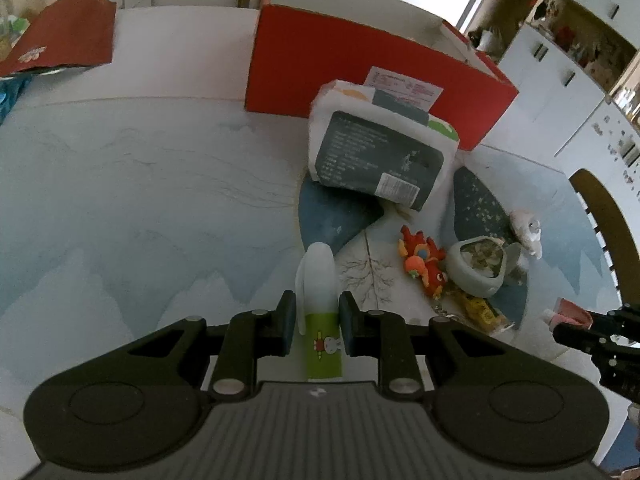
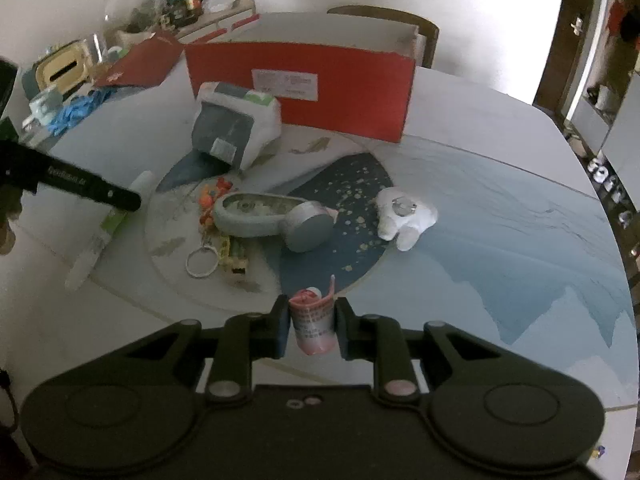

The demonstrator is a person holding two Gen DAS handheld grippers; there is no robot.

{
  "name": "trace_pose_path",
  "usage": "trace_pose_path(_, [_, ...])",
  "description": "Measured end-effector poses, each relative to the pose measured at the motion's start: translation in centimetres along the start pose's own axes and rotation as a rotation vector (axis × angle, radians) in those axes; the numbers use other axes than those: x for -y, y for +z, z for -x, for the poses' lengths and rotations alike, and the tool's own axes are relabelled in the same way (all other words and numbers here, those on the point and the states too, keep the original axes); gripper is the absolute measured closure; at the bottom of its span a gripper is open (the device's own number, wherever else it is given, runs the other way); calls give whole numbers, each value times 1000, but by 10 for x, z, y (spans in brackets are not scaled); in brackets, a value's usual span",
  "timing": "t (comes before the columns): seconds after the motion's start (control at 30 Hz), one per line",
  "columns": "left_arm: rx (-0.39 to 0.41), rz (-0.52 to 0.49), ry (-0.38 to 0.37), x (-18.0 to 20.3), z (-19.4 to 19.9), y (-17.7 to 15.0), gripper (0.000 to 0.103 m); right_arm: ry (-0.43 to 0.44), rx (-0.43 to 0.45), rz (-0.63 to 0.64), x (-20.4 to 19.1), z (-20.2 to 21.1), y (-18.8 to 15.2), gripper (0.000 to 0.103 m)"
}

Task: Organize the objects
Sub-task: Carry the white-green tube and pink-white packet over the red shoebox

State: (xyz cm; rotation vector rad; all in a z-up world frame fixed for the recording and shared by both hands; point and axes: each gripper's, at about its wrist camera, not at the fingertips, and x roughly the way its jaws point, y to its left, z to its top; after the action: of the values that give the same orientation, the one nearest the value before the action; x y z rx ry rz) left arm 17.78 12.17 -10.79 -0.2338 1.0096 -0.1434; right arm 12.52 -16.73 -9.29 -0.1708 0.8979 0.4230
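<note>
Left hand-held gripper (image 1: 316,322): pads set on either side of a green tube with a translucent cap (image 1: 320,320), narrowed close against it; the tube lies on the table (image 1: 140,200), cap pointing away from the camera.
Right hand-held gripper (image 2: 313,326): pads close on both sides of a small pink container (image 2: 313,326) with its top peeled open; contents too blurred to tell.
Red cardboard box (image 2: 304,88): stands open-topped at the far side of the table; its inside is not visible from either view.
Tissue pack (image 2: 236,124): white and dark, leaning just in front of the red box.
Grey pouch (image 2: 260,214): lies on its side mid-table, opening toward the camera, pale speckled material inside; a grey round lid (image 2: 310,226) rests against its right end.
Orange toy keychain (image 1: 424,260): touching the pouch's left side, with a key ring (image 2: 202,260) and a yellow tag (image 2: 234,258) nearer the camera.
White plush toy (image 2: 404,216): to the right of the pouch, apart from it.
</note>
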Motion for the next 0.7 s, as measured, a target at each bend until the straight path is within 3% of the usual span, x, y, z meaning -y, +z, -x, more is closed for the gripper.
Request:
trace_pose_path(0.33, [45,29,-58,2,20,11,81,7,53,-52,11,21,32,81])
trace_pose_path(0.67, [130,4,-108,12,42,45,82,16,127,-44,17,31,80,81])
trace_pose_path(0.7, [142,0,-109,13,44,49,87,13,134,-42,19,30,85,81])
